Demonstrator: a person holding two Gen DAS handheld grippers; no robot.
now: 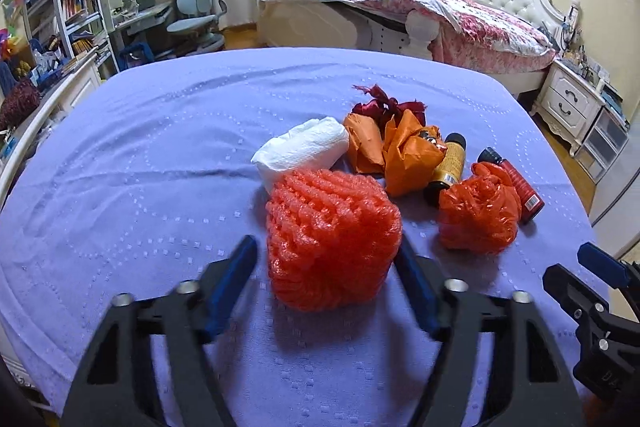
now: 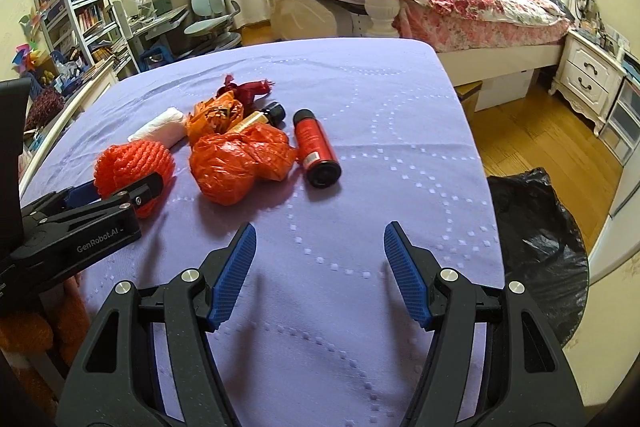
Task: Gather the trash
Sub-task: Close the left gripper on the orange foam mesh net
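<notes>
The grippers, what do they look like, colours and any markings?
Both the left gripper and right gripper have matte black angular frames with silver bolt heads and blue ribbed finger pads. White "GenRobot.AI" lettering marks the left one's side. No cables visible.

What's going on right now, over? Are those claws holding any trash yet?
Left claw open, straddling the orange foam net, not clamped. Right claw open, empty, over bare purple bedspread. Black trash bag waiting off right edge. Nothing blocking.
</notes>
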